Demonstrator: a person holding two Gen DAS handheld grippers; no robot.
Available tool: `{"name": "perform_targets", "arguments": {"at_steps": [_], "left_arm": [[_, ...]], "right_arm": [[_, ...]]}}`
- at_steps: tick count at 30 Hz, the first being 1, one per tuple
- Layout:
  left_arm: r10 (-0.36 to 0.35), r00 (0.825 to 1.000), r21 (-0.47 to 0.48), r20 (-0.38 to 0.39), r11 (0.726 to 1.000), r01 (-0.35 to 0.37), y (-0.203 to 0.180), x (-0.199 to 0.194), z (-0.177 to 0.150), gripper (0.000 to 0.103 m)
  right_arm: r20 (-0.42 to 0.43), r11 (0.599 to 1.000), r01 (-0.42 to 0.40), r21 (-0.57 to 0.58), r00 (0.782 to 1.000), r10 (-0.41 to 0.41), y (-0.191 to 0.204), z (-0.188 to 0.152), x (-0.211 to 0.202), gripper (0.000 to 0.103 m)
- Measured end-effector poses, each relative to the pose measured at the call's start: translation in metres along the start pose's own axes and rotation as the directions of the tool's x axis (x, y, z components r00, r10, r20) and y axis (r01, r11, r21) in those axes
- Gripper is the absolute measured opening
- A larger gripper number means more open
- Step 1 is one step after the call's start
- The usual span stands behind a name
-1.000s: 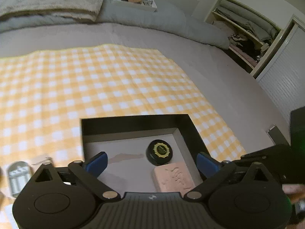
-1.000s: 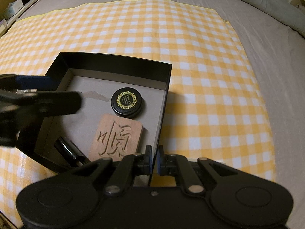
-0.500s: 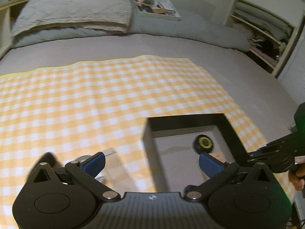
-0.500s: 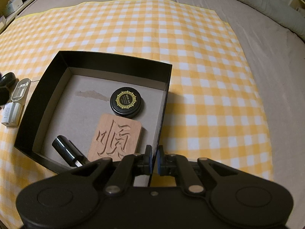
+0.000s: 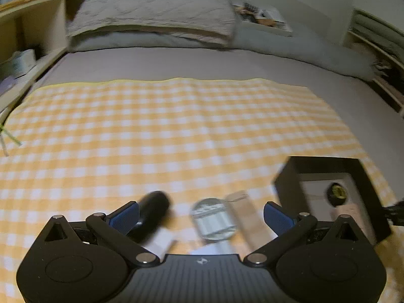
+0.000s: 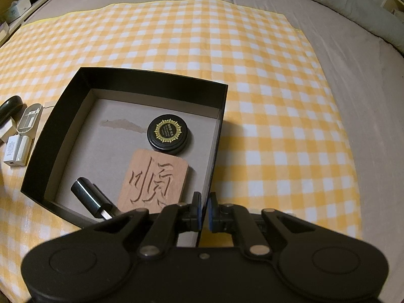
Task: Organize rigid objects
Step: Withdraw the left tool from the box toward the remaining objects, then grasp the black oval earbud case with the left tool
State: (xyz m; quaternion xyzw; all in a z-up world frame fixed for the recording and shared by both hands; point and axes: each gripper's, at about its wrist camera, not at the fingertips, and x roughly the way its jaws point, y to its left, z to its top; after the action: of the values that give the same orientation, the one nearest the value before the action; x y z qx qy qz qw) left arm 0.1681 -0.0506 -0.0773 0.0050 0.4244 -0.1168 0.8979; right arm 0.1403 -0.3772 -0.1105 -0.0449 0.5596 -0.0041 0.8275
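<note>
A black box [image 6: 151,74] sits on the yellow checked cloth. It holds a round black tin with a gold emblem [image 6: 168,132], a carved wooden block [image 6: 154,179] and a black cylinder [image 6: 87,197]. My right gripper [image 6: 204,210] is shut on the box's near right wall. My left gripper [image 5: 200,214] is open and empty above loose items left of the box [image 5: 285,176]: a black oval object [image 5: 151,212], a clear rounded case [image 5: 213,218] and a pale wooden piece [image 5: 248,214]. These also show in the right wrist view, with a white adapter [image 6: 16,150].
The cloth [image 5: 176,126] covers a grey bed. Pillows [image 5: 151,10] and a magazine [image 5: 262,17] lie at the far end. A wooden shelf [image 5: 32,20] stands at the left, open shelves [image 5: 378,48] at the right.
My left gripper has swung left, from over the box to over the loose items beside it. The right gripper has kept its hold on the box wall.
</note>
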Motion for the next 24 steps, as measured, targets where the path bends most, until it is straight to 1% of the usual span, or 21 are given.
{"name": "perform_targets", "arguments": {"at_steps": [5,7,9,12,14,17,20,22,24], "left_arm": [[0.064,0.998,0.001,-0.016,0.998,-0.064,0.027,0.008,-0.002,0.103],[0.086,0.996,0.025,-0.02,0.996,-0.086,0.035,0.011,-0.003,0.103],[0.125,0.992,0.064,-0.034,0.99,-0.122,0.039,0.016,-0.004,0.102],[0.165,0.984,0.131,-0.06,0.979,-0.156,0.046,0.024,-0.004,0.094],[0.171,0.982,0.161,-0.082,0.975,-0.156,0.049,0.03,-0.005,0.087],[0.173,0.978,0.168,-0.113,0.974,-0.153,0.054,0.037,-0.006,0.078],[0.15,0.98,0.165,-0.133,0.978,-0.127,0.057,0.044,-0.005,0.077],[0.12,0.982,0.166,-0.148,0.981,-0.095,0.056,0.048,-0.004,0.077],[0.113,0.98,0.15,-0.165,0.985,-0.088,0.054,0.054,-0.002,0.072]], "right_arm": [[0.002,1.0,0.013,-0.021,1.0,-0.013,0.001,-0.001,-0.002,0.006],[0.002,1.0,0.01,-0.017,1.0,-0.01,0.003,-0.002,-0.002,0.006],[0.001,1.0,0.012,-0.018,1.0,-0.012,0.003,-0.001,-0.003,0.006],[0.001,1.0,0.013,-0.018,1.0,-0.013,0.002,-0.001,-0.002,0.006],[0.001,1.0,0.011,-0.019,1.0,-0.011,0.002,-0.001,-0.003,0.006],[0.001,1.0,0.01,-0.017,1.0,-0.01,0.002,-0.001,-0.002,0.006],[0.001,1.0,0.011,-0.02,1.0,-0.011,0.003,-0.002,-0.003,0.006],[0.001,1.0,0.01,-0.019,1.0,-0.01,0.002,-0.002,-0.003,0.006],[0.001,1.0,0.006,-0.016,1.0,-0.006,0.002,-0.002,-0.003,0.006]]}}
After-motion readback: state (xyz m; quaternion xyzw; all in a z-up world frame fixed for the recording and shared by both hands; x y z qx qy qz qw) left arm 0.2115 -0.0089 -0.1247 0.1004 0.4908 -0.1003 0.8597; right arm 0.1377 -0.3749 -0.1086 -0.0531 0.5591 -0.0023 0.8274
